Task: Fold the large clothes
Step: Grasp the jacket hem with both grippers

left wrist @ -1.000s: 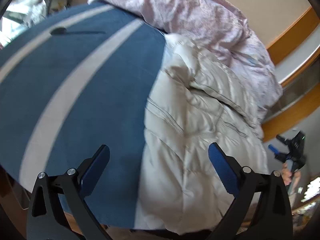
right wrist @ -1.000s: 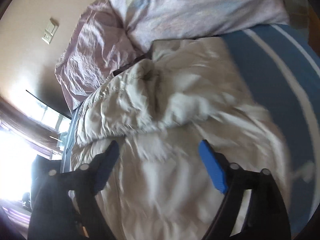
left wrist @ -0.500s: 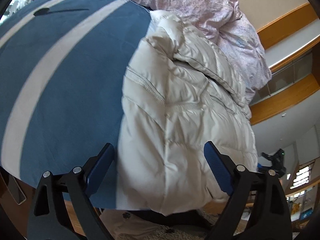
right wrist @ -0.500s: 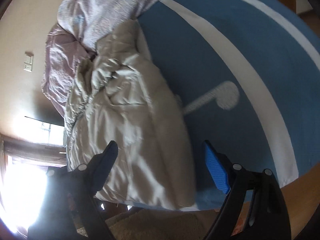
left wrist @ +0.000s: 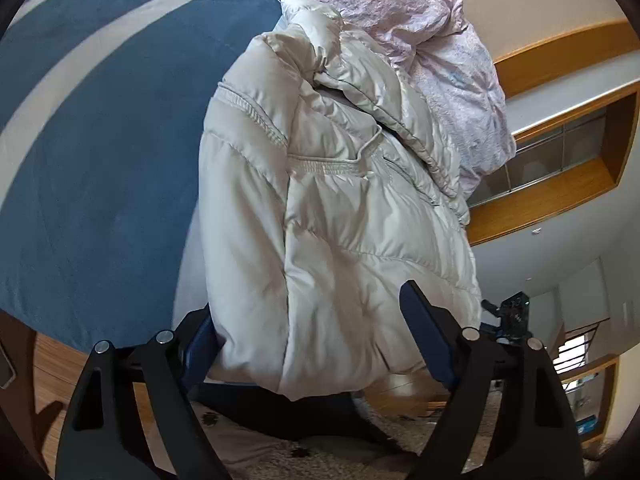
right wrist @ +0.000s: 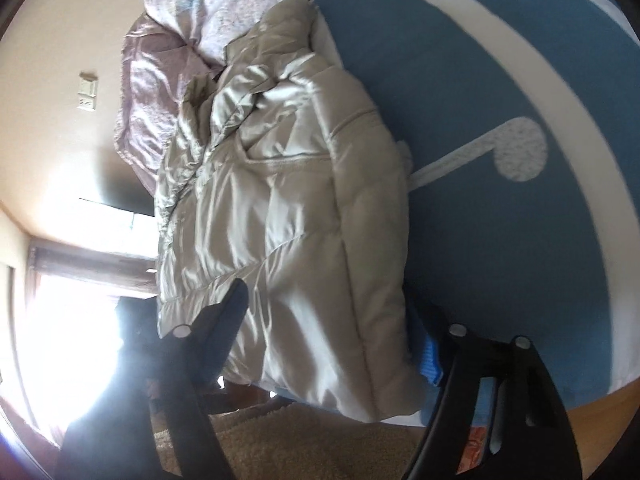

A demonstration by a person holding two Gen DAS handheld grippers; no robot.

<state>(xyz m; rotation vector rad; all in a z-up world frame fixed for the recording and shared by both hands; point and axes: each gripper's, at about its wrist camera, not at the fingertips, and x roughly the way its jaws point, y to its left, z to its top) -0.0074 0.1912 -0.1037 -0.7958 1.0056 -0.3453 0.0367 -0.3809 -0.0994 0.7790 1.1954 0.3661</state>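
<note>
- Jacket (left wrist: 340, 220), a pale cream padded one, lies along the blue bedspread (left wrist: 100, 140) with its hem hanging just over the near edge of the bed; its collar end points toward the far edge, touching a crumpled pink quilt (left wrist: 420, 32).
- Its sides look folded inward, so it forms a long narrow bundle.
- Left gripper (left wrist: 316, 340) sits at the hem with its jaws wide, one blue pad on each side of the jacket; they have just been closing, and the hem lies between them. The left pad touches the fabric; the right pad stands beside it, and I cannot tell whether it presses.
- Right gripper (right wrist: 336, 328) also straddles the hem at the near edge, jaws fairly wide and just closing, the jacket between them.
- White stripes and a round white mark (right wrist: 520, 152) cross the bedspread beside the jacket.
- Beige rug (right wrist: 320, 440) covers the floor below the bed edge.
</note>
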